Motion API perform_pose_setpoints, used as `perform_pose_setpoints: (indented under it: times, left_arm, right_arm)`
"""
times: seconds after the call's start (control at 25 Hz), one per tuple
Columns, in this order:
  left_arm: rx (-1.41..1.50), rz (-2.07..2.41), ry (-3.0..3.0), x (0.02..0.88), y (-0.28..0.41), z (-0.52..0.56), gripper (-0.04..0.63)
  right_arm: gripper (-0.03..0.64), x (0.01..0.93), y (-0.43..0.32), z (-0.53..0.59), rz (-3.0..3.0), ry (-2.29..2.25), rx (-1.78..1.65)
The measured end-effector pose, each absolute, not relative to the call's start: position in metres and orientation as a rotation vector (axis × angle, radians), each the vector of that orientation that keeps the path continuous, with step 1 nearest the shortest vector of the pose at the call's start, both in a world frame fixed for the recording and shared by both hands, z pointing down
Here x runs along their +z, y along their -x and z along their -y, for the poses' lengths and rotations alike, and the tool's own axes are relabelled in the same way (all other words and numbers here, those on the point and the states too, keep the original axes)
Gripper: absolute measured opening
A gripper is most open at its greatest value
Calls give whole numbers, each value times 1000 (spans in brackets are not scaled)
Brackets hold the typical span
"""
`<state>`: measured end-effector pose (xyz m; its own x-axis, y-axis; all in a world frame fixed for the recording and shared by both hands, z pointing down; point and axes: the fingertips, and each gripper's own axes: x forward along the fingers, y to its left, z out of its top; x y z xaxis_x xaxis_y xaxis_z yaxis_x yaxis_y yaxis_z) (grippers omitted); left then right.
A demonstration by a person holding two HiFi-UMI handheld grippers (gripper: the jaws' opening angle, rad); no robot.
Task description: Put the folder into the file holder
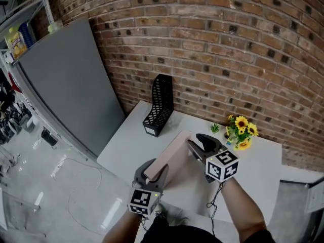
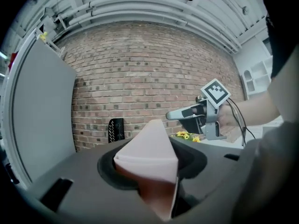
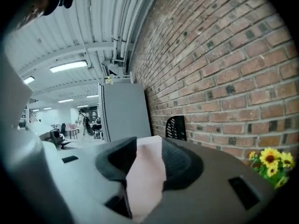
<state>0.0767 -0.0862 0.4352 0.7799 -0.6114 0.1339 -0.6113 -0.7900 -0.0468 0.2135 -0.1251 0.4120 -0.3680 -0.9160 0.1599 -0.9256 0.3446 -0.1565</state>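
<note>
Here, the left gripper (image 1: 153, 172) and the right gripper (image 1: 198, 145) both clamp the pink folder (image 1: 175, 155), apart from the black mesh file holder (image 1: 159, 106).

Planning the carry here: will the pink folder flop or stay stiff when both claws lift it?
Probably fairly stiff: the pink folder spans straight between left claw and right claw with no visible sag. Likely light, being so thin. Its leaves gape slightly in the left gripper view, so they may splay in transit.
</note>
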Motion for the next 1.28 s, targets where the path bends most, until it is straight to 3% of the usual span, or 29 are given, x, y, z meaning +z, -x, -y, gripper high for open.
perform_pose_setpoints:
  times: [0.16, 0.8, 1.28]
  left_arm:
    - [-222, -1116, 2955, 426, -65, 87, 175]
    - [-35, -1336, 2820, 358, -25, 94, 172]
    - [64, -1297, 2790, 323, -11, 175, 170]
  right_arm:
    - [5, 400, -220, 114, 2503, -1808, 243]
    - [3, 363, -209, 84, 2533, -1831, 145]
    - [3, 367, -215, 131, 2478, -1923, 178]
